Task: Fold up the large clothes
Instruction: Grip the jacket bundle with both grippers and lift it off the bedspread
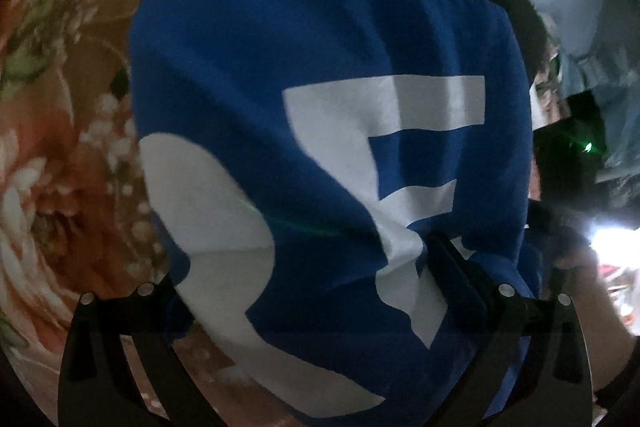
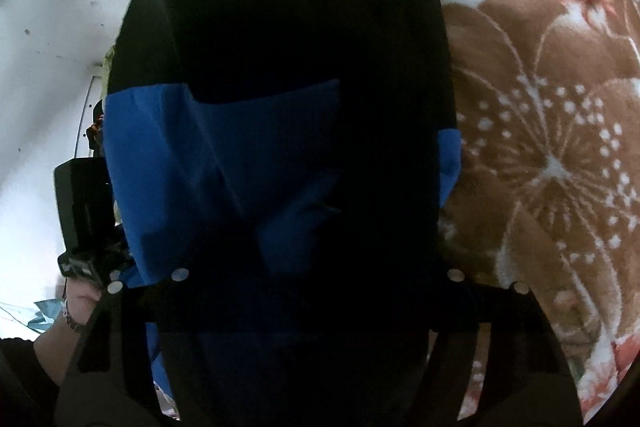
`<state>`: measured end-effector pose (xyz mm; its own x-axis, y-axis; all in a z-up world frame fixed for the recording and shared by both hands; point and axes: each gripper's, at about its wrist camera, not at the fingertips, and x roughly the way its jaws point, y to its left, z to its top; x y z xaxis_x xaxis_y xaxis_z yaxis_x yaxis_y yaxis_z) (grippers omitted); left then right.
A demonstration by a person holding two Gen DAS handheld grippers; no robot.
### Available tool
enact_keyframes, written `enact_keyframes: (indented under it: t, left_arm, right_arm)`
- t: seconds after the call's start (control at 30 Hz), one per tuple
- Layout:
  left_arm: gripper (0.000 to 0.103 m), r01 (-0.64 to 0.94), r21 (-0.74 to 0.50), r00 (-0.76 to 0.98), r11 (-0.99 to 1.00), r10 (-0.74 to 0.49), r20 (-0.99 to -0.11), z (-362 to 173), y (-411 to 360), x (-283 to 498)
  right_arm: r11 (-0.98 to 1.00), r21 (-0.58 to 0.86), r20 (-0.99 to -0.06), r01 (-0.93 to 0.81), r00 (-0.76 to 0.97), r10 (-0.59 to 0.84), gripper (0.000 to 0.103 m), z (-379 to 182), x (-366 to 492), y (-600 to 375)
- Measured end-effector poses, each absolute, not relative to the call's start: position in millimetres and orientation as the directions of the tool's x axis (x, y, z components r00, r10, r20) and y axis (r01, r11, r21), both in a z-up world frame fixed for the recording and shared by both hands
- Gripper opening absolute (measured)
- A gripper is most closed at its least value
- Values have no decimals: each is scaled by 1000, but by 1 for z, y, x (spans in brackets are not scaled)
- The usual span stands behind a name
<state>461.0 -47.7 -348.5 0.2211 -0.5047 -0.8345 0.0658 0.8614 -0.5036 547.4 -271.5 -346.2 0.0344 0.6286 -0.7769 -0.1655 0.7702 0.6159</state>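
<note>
A large blue and black garment (image 1: 328, 67) with big white letters hangs in front of the left wrist camera. My left gripper (image 1: 320, 287) is shut on its fabric, which bunches at the right finger (image 1: 452, 267) and hides the left one. In the right wrist view the same garment (image 2: 224, 167) hangs close, blue in the middle, black above and below. My right gripper (image 2: 316, 279) is buried in the dark cloth and seems shut on it; its fingertips are hidden. The garment is lifted above the floral blanket (image 2: 540, 131).
A brown, white and red floral blanket (image 1: 64, 163) covers the surface below. A white wall (image 2: 48, 47) is at the left of the right wrist view. The other gripper's body (image 2: 84, 211) and the person's hand (image 2: 76, 303) show there. Room clutter (image 1: 592, 131) lies at the right.
</note>
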Motion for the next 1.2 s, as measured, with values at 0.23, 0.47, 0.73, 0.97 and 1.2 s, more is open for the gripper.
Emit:
enact_keyframes:
  t: [0.23, 0.47, 0.73, 0.97, 1.2]
  left_arm:
    - [99, 120, -427, 256, 896, -444, -859, -343, -62, 465]
    - [68, 148, -480, 277, 865, -502, -819, -331, -58, 464]
    - [42, 202, -525, 301, 827, -562, -770, -302, -34, 443]
    - [41, 287, -488, 336, 824, -563, -755, -252, -31, 411]
    - [41, 355, -464, 346, 811, -575, -741, -178, -40, 387]
  right_arm:
    - [738, 658, -742, -150, 34, 669, 66, -362, 548, -274]
    - [731, 660, -730, -176, 78, 679, 43, -353, 528, -273]
    - [697, 699, -686, -159, 128, 716, 35, -330, 505, -274]
    - [662, 731, -640, -167, 170, 749, 34, -291, 474, -278]
    - [678, 713, -639, -180, 231, 734, 34, -217, 427, -283]
